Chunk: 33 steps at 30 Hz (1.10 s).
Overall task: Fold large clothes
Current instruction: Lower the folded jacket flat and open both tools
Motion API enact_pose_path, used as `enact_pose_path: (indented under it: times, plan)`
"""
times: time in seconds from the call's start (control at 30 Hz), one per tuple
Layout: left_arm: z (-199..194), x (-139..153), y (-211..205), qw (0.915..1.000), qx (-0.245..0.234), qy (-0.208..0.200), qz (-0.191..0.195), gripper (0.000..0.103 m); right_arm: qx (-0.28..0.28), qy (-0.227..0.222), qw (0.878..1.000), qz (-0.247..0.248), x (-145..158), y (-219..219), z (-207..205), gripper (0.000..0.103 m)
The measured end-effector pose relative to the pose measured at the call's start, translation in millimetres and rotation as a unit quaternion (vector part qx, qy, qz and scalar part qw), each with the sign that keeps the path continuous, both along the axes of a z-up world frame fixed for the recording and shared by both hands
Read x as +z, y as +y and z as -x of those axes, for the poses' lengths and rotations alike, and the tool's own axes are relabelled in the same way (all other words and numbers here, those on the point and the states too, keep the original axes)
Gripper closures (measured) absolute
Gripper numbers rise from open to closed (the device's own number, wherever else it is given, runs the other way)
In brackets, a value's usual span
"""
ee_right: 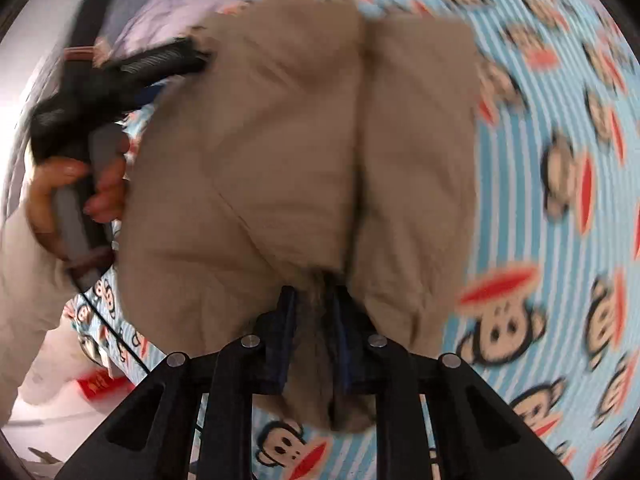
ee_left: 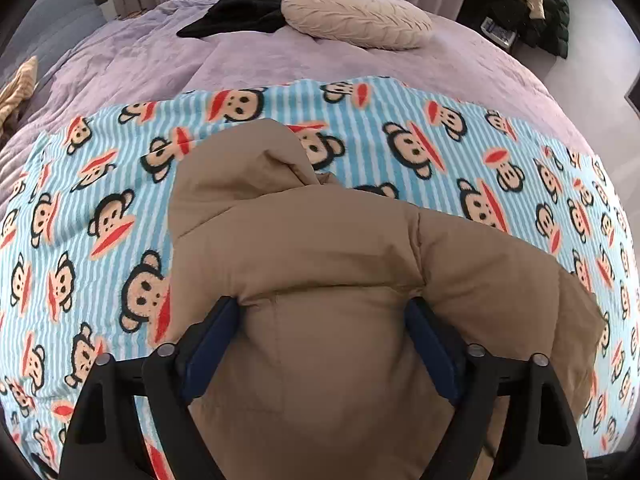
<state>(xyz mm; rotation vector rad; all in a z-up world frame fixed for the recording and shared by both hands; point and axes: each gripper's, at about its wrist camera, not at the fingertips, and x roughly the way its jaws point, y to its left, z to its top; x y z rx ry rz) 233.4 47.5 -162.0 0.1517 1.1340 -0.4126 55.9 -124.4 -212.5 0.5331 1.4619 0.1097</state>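
A tan puffy hooded jacket (ee_left: 320, 240) lies on the blue striped monkey-print blanket (ee_left: 100, 200), hood pointing away. My left gripper (ee_left: 324, 312) has its jaws wide apart around a bulge of the jacket's body. In the right wrist view the jacket (ee_right: 280, 140) looks bunched, and my right gripper (ee_right: 314, 320) is shut on a fold of its edge, which hangs down between the fingers. The left gripper (ee_right: 120, 76) and the hand holding it show at the jacket's far left side. This view is motion-blurred.
The blanket lies on a lilac bedspread (ee_left: 140, 60). A beige round cushion (ee_left: 356, 16) and a black garment (ee_left: 240, 12) lie at the far end. Dark coats (ee_left: 528, 4) are piled off the bed at far right. The floor shows at lower left in the right wrist view (ee_right: 60, 412).
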Motion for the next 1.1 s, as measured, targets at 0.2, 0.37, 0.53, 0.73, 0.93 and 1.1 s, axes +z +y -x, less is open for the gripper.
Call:
enact_pose_path:
  times: [0.2,0.37,0.53,0.73,0.93,1.1]
  plan:
    - [19,27,21,1.0000,-0.003,0.005,-0.004,0.017,-0.020,0.011,1.000,0.000,-14,2,-1,0.084]
    - [61,49,62,1.0000,0.003,0.005,-0.003,0.017,-0.036,0.011,0.999,-0.002,-13,8,3,0.084]
    - [112,40,95,0.9991,0.008,0.035,-0.022,0.017,-0.043,0.005,0.999,0.021,5,7,23,0.081]
    - [143,21,113,0.9961,0.029,0.081,-0.018,0.017,-0.050,-0.002,0.998,0.047,42,9,41,0.072]
    - [148,21,114,0.9957,0.019,0.086,-0.029,0.017,-0.064,0.020,0.996,0.060,47,7,53,0.071]
    - [145,16,116,0.9953,0.006,0.088,-0.039,0.013,-0.087,0.027,0.994,0.061,48,9,53,0.071]
